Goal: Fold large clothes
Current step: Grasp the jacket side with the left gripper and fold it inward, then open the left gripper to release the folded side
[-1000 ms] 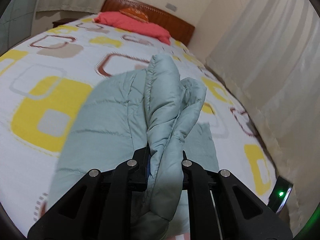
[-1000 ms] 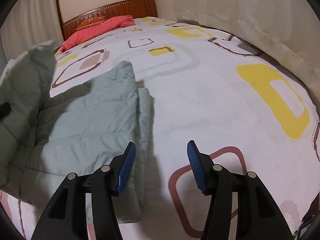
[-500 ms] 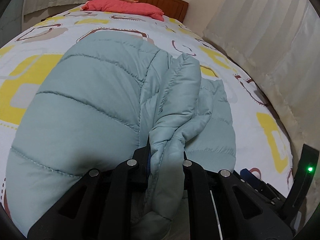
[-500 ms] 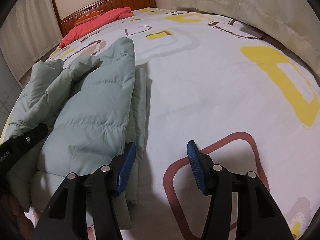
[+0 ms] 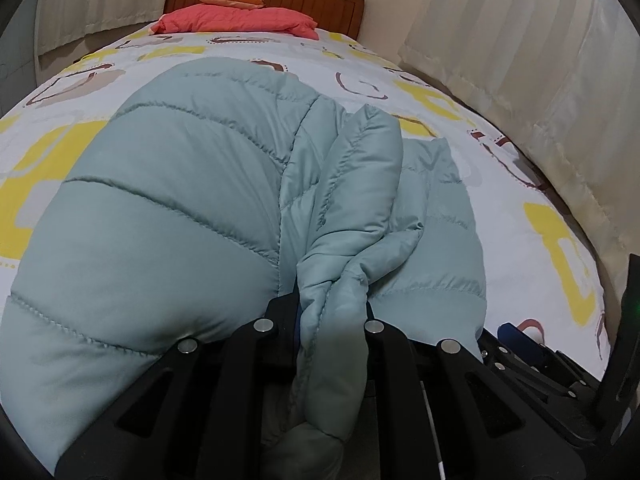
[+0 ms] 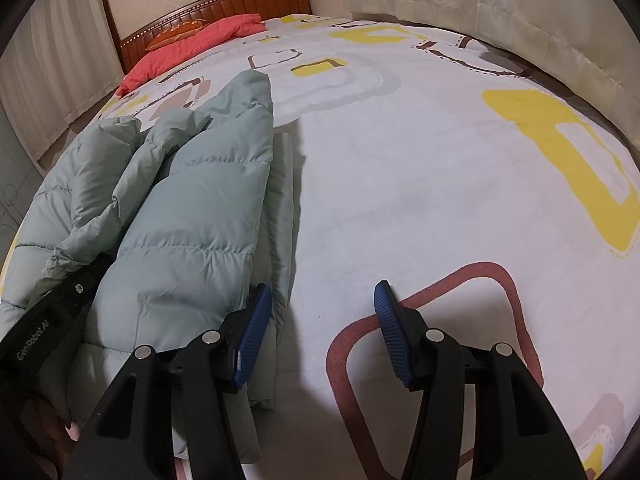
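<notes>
While the left gripper [image 5: 330, 312] pinches a bunched fold of the pale green puffer jacket [image 5: 168, 216] lying on the bed [image 6: 420, 184], the right gripper [image 6: 320, 324] hovers beside it, fingers apart.

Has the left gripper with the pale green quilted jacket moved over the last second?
Yes. The left gripper, shut on the pale green quilted jacket, came down toward the patterned bedsheet; the wooden headboard sits higher in view.

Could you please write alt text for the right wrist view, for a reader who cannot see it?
The open right gripper hovers over a patterned bedsheet, beside a pale green puffer jacket lying on the bed. The left gripper clamps a bunched jacket fold at far left.
</notes>
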`<state>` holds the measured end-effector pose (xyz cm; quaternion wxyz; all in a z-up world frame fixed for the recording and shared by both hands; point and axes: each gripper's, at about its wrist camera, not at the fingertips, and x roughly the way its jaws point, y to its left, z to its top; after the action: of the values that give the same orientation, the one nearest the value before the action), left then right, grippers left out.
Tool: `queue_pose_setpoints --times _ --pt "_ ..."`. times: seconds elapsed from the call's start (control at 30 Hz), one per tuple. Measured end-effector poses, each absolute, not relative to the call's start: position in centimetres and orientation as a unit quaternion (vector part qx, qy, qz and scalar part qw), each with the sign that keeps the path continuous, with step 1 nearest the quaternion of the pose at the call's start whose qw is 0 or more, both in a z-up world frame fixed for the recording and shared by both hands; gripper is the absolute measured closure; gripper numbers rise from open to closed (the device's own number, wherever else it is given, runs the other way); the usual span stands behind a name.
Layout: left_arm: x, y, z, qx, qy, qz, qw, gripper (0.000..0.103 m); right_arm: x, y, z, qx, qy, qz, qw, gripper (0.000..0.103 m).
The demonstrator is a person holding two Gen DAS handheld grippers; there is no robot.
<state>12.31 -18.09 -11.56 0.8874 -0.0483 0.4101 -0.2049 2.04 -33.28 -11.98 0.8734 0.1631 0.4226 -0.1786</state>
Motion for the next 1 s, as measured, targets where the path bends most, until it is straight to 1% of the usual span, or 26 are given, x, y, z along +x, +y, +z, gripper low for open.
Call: queue_pose_setpoints --times 0.03,0.1,0.13,0.17,0.23,0.27,0.4,0.47,0.5,0.57,0.7,0.77,0.8,1.0 --pt "12.2 -18.1 -11.4 -0.048 0.409 -0.205 0.888 0.089 2.0 -33.4 -11.9 0.167 0.422 -0.179 0.873 0.049" --pt "11.9 -18.2 -10.9 -0.045 0.409 -0.212 0.886 0.08 1.9 -33.6 -11.6 0.17 0.421 -0.182 0.872 0.049" --pt "11.7 -18.2 -10.6 -0.045 0.409 -0.216 0.886 0.067 1.9 -33.8 -11.4 0.171 0.42 -0.184 0.872 0.049" --pt "11.3 -18.2 -10.1 -0.046 0.408 -0.224 0.884 0.051 1.7 -33.9 -11.1 0.172 0.417 -0.187 0.872 0.049" --pt "10.3 -17.9 -9.1 -0.051 0.399 -0.234 0.885 0.038 1.4 -34.0 -10.2 0.171 0.411 -0.191 0.875 0.049" --pt "9.8 -17.6 -8.6 -0.053 0.393 -0.236 0.887 0.034 1.3 -33.9 -9.9 0.17 0.408 -0.192 0.876 0.049" --pt "8.1 -15.3 -6.3 -0.07 0.376 -0.242 0.892 0.03 0.8 -33.5 -8.0 0.173 0.392 -0.19 0.883 0.049" --pt "7.7 -12.6 -5.2 -0.094 0.363 -0.231 0.898 0.026 0.7 -32.9 -7.1 0.176 0.385 -0.182 0.887 0.046" --pt "7.7 -11.0 -4.9 -0.107 0.357 -0.217 0.902 0.025 0.8 -32.6 -6.6 0.18 0.38 -0.176 0.89 0.041" --pt "8.3 -8.0 -4.7 -0.134 0.353 -0.188 0.907 0.025 1.0 -31.5 -5.8 0.185 0.372 -0.163 0.895 0.04" --pt "10.5 -2.1 -6.2 -0.181 0.361 -0.114 0.908 0.024 2.3 -29.3 -5.1 0.188 0.37 -0.131 0.9 0.039" --pt "11.3 0.1 -7.4 -0.213 0.368 -0.092 0.9 0.024 3.2 -28.1 -5.2 0.202 0.373 -0.107 0.899 0.036" --pt "11.9 1.0 -8.1 -0.226 0.375 -0.083 0.895 0.024 3.6 -27.6 -5.4 0.209 0.374 -0.098 0.899 0.032" --pt "13.3 2.2 -11.2 -0.269 0.408 -0.093 0.867 0.024 5.9 -24.9 -7.3 0.235 0.405 -0.049 0.882 0.03"
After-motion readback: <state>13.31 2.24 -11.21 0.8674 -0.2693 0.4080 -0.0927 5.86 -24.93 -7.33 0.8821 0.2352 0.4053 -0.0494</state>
